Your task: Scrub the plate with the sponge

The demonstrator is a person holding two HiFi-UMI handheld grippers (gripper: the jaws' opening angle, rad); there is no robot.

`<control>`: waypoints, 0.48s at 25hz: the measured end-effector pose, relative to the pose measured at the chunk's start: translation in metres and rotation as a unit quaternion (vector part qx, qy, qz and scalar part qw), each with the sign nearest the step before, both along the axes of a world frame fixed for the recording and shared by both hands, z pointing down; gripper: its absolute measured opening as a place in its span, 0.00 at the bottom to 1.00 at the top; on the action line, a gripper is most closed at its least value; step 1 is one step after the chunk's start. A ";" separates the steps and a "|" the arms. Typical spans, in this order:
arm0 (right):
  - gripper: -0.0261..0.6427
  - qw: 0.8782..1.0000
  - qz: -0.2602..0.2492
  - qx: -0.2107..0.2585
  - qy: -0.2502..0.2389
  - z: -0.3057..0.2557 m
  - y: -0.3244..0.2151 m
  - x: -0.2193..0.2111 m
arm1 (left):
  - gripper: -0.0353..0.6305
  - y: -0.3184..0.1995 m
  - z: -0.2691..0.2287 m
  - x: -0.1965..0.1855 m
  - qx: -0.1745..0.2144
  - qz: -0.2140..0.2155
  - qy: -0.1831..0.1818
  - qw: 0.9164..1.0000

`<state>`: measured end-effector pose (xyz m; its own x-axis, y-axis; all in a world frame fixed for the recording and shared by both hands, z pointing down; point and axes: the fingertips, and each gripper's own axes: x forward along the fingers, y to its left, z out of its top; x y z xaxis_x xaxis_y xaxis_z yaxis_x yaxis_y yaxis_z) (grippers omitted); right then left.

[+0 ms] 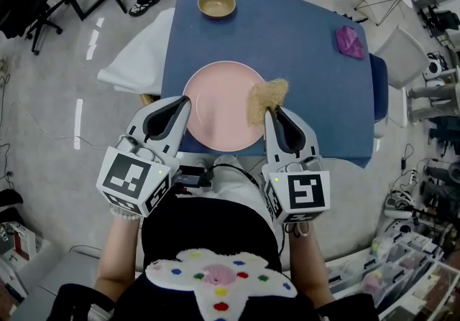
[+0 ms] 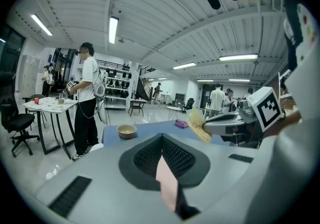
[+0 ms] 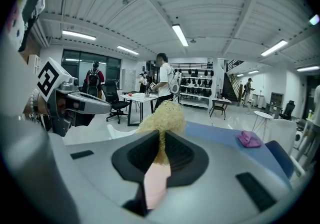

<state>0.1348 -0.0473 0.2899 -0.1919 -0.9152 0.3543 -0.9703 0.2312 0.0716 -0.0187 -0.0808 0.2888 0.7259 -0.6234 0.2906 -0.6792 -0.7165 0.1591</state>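
Scrubbing | left gripper clamped on pink plate rim, blue table near edge | right gripper pinching sponge at plate's right rim | tip: brace plate, sweep sponge inward with steady pressure

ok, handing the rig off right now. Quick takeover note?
Left gripper: jaws shut on the pink plate's left rim.
Right gripper: jaws shut on the sponge, which lies over the plate's right rim.
Plate is at the near edge of the blue table; bowl and purple item sit on the far side.
Done: both grips made.
Left: scrub the plate; progress so far can't be told.
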 end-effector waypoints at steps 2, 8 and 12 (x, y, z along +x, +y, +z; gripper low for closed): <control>0.11 1.000 -0.002 0.000 0.003 0.000 0.000 -0.001 | 0.07 0.000 0.001 0.001 -0.001 0.001 0.000 1.000; 0.11 1.000 -0.002 -0.002 0.008 0.000 0.003 -0.002 | 0.07 0.003 0.000 0.002 -0.001 0.005 0.000 1.000; 0.11 1.000 0.001 -0.001 0.009 0.000 0.006 -0.001 | 0.07 0.004 0.001 0.002 -0.002 0.006 0.001 1.000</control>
<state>0.1333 -0.0410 0.2895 -0.1843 -0.9151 0.3587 -0.9693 0.2296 0.0879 -0.0162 -0.0764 0.2896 0.7341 -0.6132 0.2916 -0.6699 -0.7244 0.1630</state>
